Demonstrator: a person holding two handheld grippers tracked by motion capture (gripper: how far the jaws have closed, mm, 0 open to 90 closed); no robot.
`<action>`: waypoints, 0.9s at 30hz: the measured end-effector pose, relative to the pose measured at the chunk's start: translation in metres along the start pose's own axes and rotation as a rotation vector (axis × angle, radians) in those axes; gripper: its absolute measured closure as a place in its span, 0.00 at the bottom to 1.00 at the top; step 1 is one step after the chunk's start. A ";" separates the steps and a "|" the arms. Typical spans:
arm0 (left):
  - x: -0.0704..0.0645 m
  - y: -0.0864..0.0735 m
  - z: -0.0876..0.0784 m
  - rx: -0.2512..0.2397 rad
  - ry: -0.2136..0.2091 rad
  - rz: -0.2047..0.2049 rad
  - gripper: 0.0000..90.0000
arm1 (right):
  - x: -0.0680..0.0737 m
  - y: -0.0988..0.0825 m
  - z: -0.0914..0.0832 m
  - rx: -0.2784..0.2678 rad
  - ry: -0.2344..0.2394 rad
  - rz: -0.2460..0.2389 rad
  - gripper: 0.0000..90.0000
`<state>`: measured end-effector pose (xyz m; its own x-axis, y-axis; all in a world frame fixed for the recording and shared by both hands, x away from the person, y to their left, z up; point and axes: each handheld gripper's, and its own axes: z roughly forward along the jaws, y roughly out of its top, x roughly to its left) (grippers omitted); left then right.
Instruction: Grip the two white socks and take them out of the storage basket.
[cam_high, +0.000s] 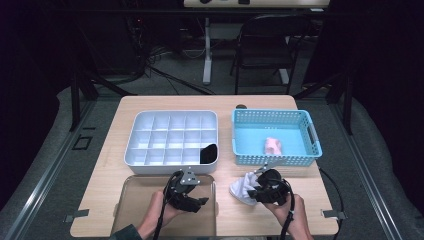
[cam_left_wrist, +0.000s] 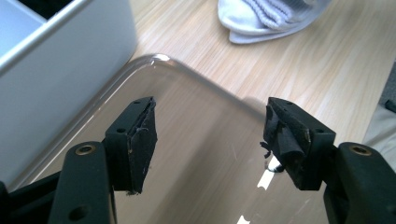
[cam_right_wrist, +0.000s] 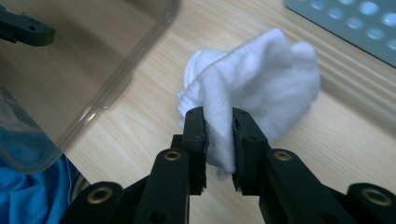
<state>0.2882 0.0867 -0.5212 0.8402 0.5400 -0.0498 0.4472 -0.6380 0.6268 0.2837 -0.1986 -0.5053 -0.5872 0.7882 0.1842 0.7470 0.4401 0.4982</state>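
Left tool (cam_high: 202, 201): lower centre of the high view, over the clear plastic tray (cam_high: 131, 190); jaws stand well apart with nothing between them. In the left gripper view the bare pads (cam_left_wrist: 140, 144) hang above the tray's floor.
Divided organiser (cam_high: 172, 114): grey, upper left of centre in the high view, on the counter (cam_high: 107, 175); one black item (cam_high: 208, 153) sits in its lower right compartment, kind cannot be told.
White sock (cam_right_wrist: 261, 84): lower right of centre in the high view, just below the blue basket and right of the tray; bunched, one fold pinched up off the counter.
Right tool (cam_right_wrist: 218, 140): nearly closed, pads clamped on a fold of the white sock; the rest of the sock bulges beyond the jaw tips.
Blue basket (cam_high: 310, 125): perforated, upper right in the high view; a pink item (cam_high: 272, 145) lies inside, near its front wall.
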 end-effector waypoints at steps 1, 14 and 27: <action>0.000 0.000 0.000 0.000 0.000 0.000 0.39 | 0.000 0.000 0.000 0.000 0.000 0.000 0.85; -0.007 0.021 0.016 0.013 -0.007 0.016 0.37 | -0.041 -0.025 -0.032 -0.010 -0.057 0.206 0.47; -0.005 0.021 0.021 0.006 -0.036 0.000 0.26 | -0.049 0.003 0.035 0.148 -0.070 0.109 0.54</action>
<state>0.2996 0.0589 -0.5240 0.8505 0.5202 -0.0776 0.4492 -0.6416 0.6218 0.3257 -0.2211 -0.5429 -0.4808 0.8604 0.1688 0.8460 0.4046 0.3473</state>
